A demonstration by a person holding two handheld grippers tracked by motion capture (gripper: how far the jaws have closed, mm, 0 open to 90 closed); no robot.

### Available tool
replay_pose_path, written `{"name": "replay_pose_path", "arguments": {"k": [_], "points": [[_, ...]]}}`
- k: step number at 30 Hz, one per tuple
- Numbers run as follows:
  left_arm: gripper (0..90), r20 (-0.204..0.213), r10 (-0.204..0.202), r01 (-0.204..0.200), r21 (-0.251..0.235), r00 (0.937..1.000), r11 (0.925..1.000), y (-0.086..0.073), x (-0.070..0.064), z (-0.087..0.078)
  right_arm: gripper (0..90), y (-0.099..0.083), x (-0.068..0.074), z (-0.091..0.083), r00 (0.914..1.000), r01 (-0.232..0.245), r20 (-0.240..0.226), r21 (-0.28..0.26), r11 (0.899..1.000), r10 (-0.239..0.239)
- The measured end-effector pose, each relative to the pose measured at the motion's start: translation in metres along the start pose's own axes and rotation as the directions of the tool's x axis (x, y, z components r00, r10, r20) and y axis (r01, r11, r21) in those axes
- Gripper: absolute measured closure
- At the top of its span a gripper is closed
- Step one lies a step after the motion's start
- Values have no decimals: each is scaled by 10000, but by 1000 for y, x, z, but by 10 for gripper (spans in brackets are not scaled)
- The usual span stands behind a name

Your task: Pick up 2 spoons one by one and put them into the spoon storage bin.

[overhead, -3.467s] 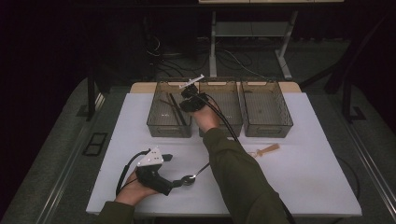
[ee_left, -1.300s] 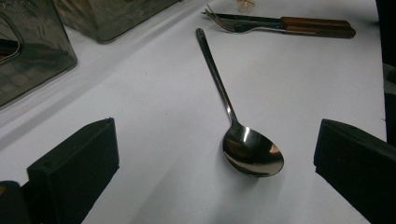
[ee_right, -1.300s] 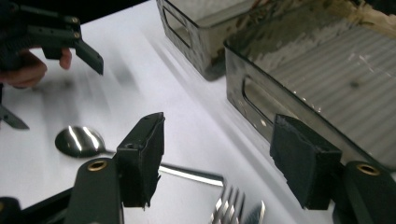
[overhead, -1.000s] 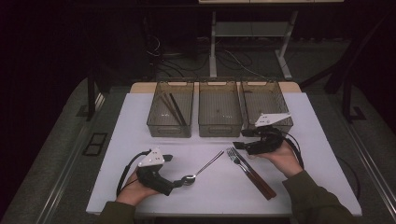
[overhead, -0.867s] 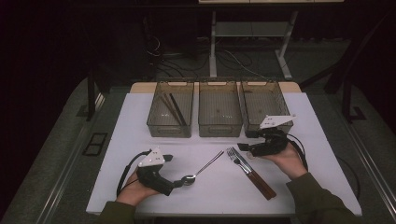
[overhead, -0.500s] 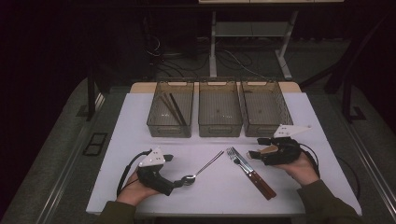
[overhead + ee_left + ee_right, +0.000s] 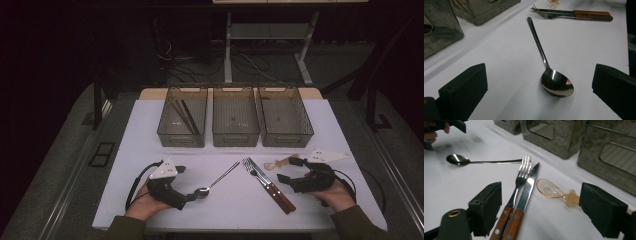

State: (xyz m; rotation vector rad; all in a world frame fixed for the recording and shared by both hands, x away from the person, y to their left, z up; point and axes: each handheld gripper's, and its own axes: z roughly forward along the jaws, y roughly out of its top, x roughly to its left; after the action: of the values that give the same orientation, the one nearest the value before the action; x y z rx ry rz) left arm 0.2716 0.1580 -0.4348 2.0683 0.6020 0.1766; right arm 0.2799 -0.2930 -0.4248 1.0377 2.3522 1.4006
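While its jaws stand wide and empty, the right gripper [image 7: 286,170] rests near the table's [image 7: 350,130] right edge, flanking fork [image 7: 520,176], knife [image 7: 527,187] and plastic spoon [image 7: 550,190]. The left gripper [image 7: 191,192], also wide, brackets the metal spoon [image 7: 554,80] on bare tabletop.

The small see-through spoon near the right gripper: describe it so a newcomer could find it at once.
Start at the three bins at the back of the white table and come forward from the rightmost. There, beside the fork and knife, lies the spoon between the right gripper jaws. It alone is pale orange and translucent; the neighbours are metal.
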Motion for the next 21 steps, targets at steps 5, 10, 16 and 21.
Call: {"name": "replay_pose_path", "arguments": {"k": [5, 10, 16, 21], "points": [[0, -37, 30, -29, 45, 10000, 10000, 1, 0, 0, 165, -10, 1, -7, 9993, -227, 310, -99, 9997, 230], [0, -69, 64, -63, 94, 10000, 9999, 2, -1, 0, 165, -18, 3, -9, 9980, -190, 606, -43, 9998, 192], [19, -92, -21, 21, 24, 10000, 10000, 5, -1, 0, 165, -20, 5, -7, 9985, -225, 509, 5, 9997, 224], [117, -254, -102, 105, 119, 9996, 9999, 9, -2, 2, 165, -19, 5, -6, 9986, -113, 516, 57, 9999, 110]]}}
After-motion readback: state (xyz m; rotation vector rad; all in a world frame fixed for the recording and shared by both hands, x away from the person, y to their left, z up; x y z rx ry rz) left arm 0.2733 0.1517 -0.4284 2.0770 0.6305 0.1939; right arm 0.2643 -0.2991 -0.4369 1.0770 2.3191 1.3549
